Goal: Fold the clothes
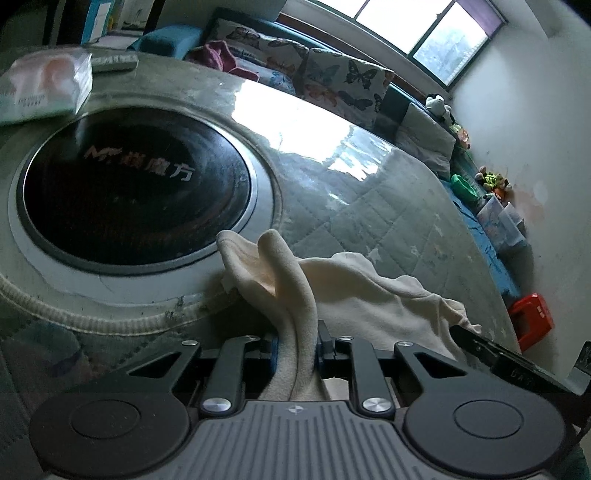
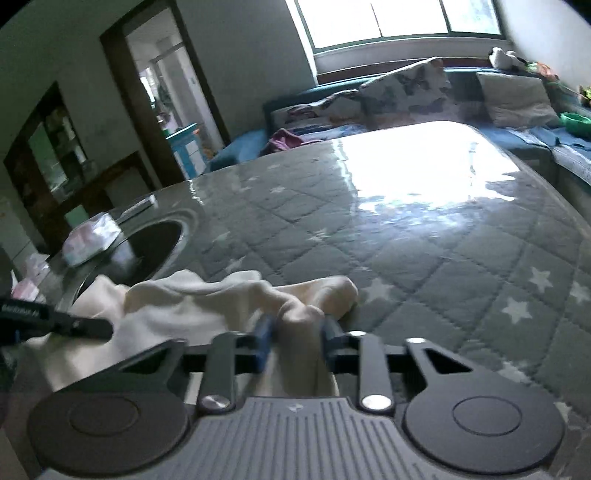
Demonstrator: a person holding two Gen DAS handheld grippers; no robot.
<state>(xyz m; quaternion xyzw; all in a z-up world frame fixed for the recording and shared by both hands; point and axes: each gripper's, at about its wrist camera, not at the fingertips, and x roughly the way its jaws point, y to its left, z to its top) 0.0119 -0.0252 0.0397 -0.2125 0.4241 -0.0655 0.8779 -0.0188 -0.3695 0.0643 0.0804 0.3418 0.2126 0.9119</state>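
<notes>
The left claw (image 1: 297, 347) is squeezed tight on a fold of the cream cloth (image 1: 369, 295). Its two fingers are almost together, with only the bunched cloth between them. The cloth pokes up past the fingers toward 12 o'clock in two soft bumps. The rest of it spreads toward 3 o'clock over the grey star quilt (image 1: 388, 206).

The right claw (image 2: 295, 332) is also squeezed on the cream cloth (image 2: 192, 295). Its blue finger pads (image 2: 264, 328) press on both sides of a thick lump of cloth. From there the cloth runs toward 9 o'clock, where the tip of the other claw sticks into the picture. In the left view, the right claw's dark tip (image 1: 480, 343) shows at 3 o'clock, touching the far end of the cloth.

The cloth lies on the quilt-covered table, close to both claws. A big round black plate (image 1: 136, 184) is set into the table at 10 o'clock of the left claw, just beside the cloth. A pack of tissues (image 1: 44, 88) sits past the plate at 10 o'clock. Butterfly cushions (image 1: 343, 81) line a sofa under a bright window (image 1: 424, 26) at 1 o'clock.
</notes>
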